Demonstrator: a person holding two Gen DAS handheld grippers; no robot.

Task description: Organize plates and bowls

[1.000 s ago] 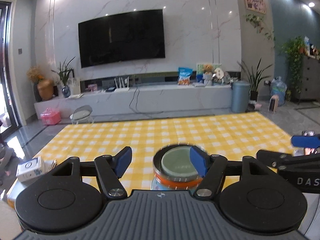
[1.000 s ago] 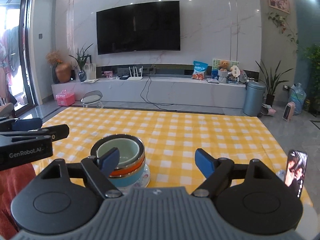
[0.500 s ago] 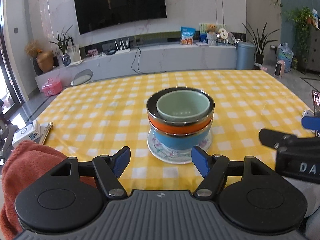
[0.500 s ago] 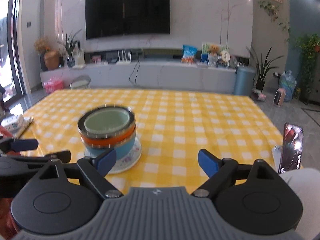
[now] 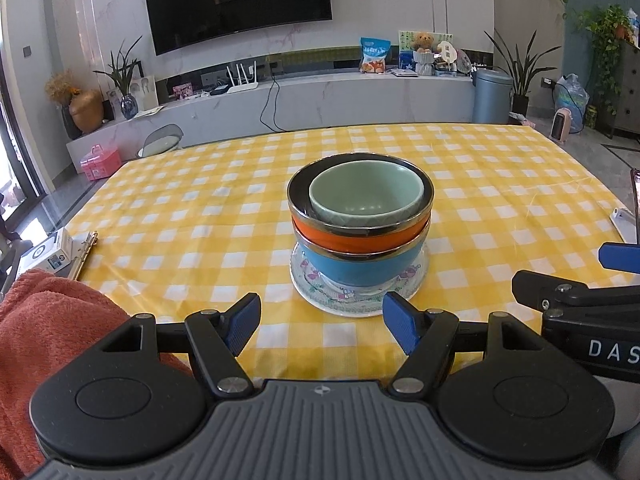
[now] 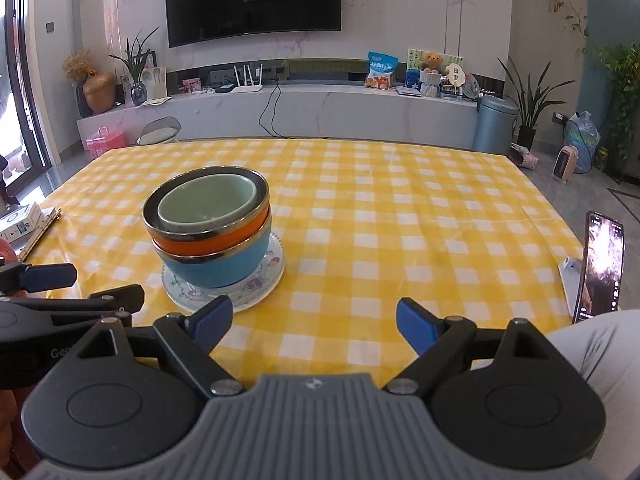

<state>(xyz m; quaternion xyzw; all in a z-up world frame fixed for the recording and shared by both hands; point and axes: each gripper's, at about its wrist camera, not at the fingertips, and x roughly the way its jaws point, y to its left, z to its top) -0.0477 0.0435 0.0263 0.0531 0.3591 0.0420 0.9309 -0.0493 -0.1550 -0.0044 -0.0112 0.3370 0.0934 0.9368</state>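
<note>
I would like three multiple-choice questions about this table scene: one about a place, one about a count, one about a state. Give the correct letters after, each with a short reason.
1. Where does the green bowl sit?
A. inside the orange bowl
B. beside the stack on the cloth
C. under the plate

2. How many bowls are stacked on the plate?
A. one
B. three
C. five

3. How is the left claw?
A. shut on a bowl
B. open and empty
C. shut on the plate

Answers:
1. A, the green bowl is nested in the orange one at the top.
2. B, green, orange and blue bowl are stacked.
3. B, its blue pads stand apart with only cloth between them.
</note>
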